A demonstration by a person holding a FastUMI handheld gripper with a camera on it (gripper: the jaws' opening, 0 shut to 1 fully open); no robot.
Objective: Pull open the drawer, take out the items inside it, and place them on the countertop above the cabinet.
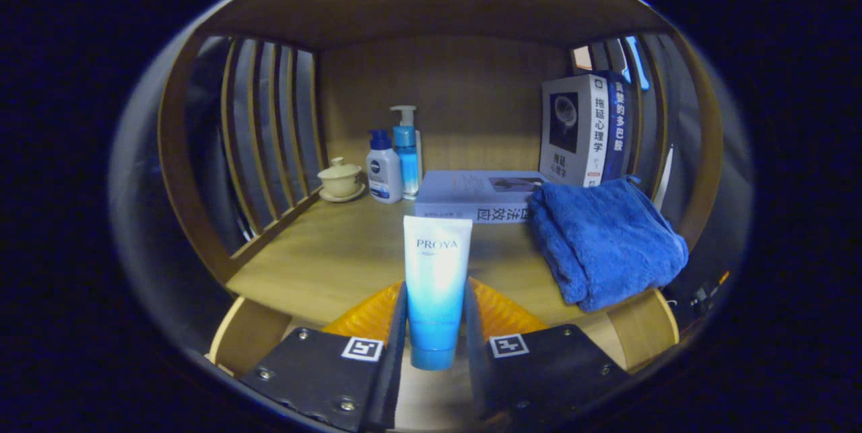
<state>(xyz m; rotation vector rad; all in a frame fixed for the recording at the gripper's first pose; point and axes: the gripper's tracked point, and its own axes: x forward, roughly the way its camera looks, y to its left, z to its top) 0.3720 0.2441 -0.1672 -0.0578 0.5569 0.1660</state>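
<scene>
Right now the gripper [435,325] pinches the tube [436,285] upright, cap down, between both fingers over the countertop [323,251], where I judge a tilted release could topple it toward the towel [606,244] or book [475,196].

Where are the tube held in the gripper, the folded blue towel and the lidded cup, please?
tube [436,278]: gripper view, mid-body, clamped between the gripper [435,315] fingers.
folded blue towel [606,241]: gripper view, centre of its top fold.
lidded cup [340,179]: gripper view, side of its bowl, beside the slats.
</scene>
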